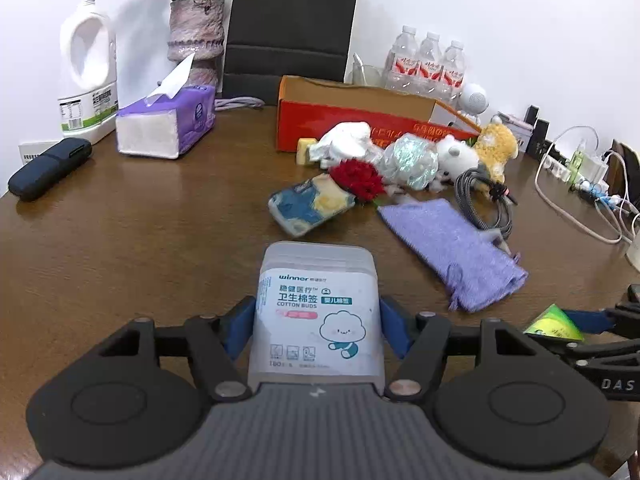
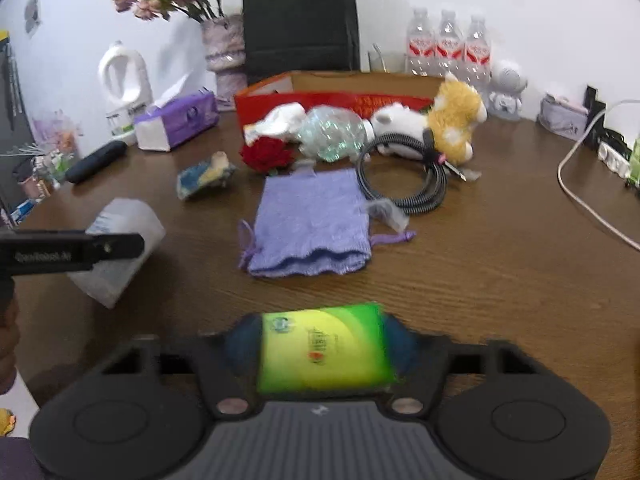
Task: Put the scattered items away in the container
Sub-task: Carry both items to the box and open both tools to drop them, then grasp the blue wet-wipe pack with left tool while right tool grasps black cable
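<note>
My left gripper [image 1: 316, 322] is shut on a clear cotton buds box [image 1: 316, 312], held above the table near its front; the box also shows in the right wrist view [image 2: 120, 248]. My right gripper [image 2: 322, 344] is shut on a green and yellow packet [image 2: 324, 348], also seen in the left wrist view [image 1: 554, 324]. The open red cardboard box [image 1: 360, 124] stands at the back. In front of it lie a purple knit pouch [image 2: 308, 224], a coiled cable [image 2: 404, 176], a red flower [image 2: 266, 154], a blue and yellow sponge [image 2: 206, 176], plush toys [image 2: 440, 124] and a shiny ball [image 2: 332, 134].
A purple tissue pack [image 1: 168, 124], a white jug [image 1: 88, 68], a vase of flowers [image 1: 196, 36], a black bag [image 1: 292, 28] and water bottles [image 1: 428, 64] line the back wall. A dark case [image 1: 48, 168] lies at the left. A power strip with cables [image 1: 584, 176] sits at the right.
</note>
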The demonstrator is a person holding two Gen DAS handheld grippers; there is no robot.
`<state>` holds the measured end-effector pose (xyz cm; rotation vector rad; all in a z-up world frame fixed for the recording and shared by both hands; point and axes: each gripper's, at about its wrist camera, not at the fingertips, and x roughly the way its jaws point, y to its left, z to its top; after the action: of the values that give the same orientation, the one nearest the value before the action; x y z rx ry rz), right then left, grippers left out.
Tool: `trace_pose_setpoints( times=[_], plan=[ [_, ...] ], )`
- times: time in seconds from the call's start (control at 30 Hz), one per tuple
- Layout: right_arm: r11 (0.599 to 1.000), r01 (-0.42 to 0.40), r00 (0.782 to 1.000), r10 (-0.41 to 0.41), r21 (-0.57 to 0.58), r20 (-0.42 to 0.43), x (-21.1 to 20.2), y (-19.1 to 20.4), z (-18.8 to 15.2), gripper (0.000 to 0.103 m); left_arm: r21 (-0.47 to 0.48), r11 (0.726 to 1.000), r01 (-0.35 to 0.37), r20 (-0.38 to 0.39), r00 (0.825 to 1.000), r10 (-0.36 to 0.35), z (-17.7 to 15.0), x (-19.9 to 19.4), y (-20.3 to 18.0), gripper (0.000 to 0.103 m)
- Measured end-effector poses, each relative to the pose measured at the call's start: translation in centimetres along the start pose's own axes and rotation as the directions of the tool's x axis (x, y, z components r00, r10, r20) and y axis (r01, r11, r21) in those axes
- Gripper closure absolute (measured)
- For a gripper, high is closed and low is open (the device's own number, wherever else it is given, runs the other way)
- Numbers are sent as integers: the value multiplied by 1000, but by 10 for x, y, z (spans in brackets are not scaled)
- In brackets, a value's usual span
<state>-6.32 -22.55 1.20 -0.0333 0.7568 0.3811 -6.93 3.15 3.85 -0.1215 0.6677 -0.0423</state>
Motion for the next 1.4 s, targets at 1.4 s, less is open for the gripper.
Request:
trace_pose_setpoints(
  times=[1.4],
  plan=[
    [976,176,971,-151,129,-187,140,-81,296,14,136,989,-56,-128,989,73,244,164,-23,8]
  ],
)
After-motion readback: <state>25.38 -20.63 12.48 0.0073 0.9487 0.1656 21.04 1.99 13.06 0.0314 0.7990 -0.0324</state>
